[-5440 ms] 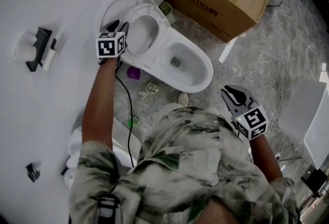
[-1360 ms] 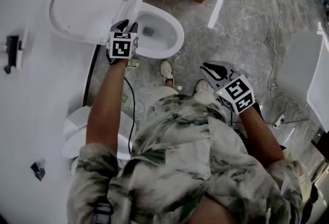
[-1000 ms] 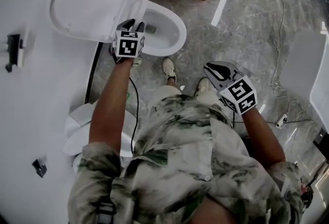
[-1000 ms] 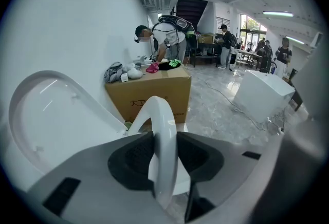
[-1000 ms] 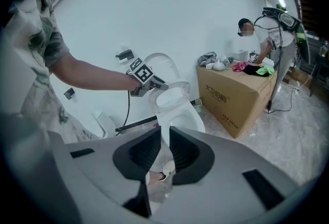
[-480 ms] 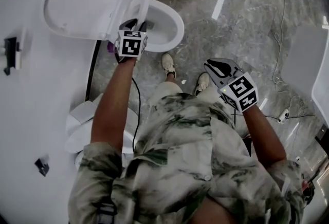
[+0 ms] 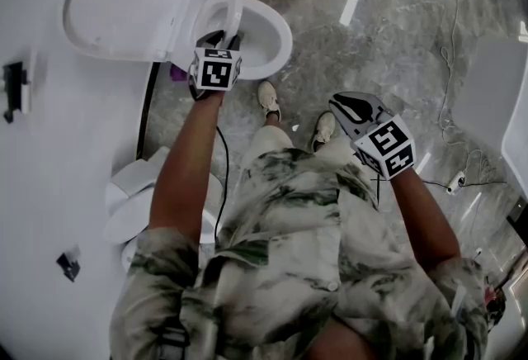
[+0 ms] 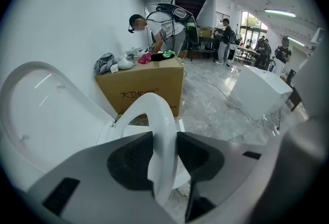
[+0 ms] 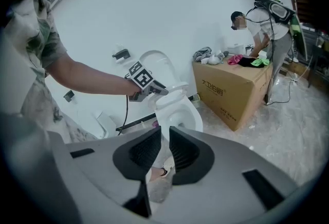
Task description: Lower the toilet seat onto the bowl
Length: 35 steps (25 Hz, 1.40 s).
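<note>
The rim of the toilet seat [image 8: 157, 115] is grasped between the jaws of the left gripper [image 8: 163, 159], which have just been opening slightly. The seat is held half-raised over the bowl [image 7: 283, 45]; it should be lowered slowly and laid flat, not dropped. The right gripper [image 9: 163, 153] is held aside, jaws slightly apart, empty.

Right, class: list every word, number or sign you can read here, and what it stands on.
Cardboard box: a short line of Chinese print, too blurred to quote.
Two marker cubes: coded black-and-white squares, no words.
Nothing else readable.
</note>
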Each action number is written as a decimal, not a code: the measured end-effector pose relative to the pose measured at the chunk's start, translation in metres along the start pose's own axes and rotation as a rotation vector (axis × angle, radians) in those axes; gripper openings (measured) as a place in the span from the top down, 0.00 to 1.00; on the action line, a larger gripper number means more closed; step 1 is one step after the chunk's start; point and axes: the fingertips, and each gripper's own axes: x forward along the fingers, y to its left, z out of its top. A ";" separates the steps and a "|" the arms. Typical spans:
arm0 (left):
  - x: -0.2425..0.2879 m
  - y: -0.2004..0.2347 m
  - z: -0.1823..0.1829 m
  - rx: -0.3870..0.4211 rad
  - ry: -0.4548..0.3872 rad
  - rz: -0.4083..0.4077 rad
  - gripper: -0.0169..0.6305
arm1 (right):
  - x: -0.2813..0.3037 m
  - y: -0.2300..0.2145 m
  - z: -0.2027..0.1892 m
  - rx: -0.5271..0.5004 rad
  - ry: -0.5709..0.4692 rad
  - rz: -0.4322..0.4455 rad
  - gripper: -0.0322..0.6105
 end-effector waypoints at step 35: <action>0.089 -0.084 -0.054 -0.004 0.068 -0.070 0.72 | 0.011 -0.028 -0.045 0.006 0.097 0.003 0.84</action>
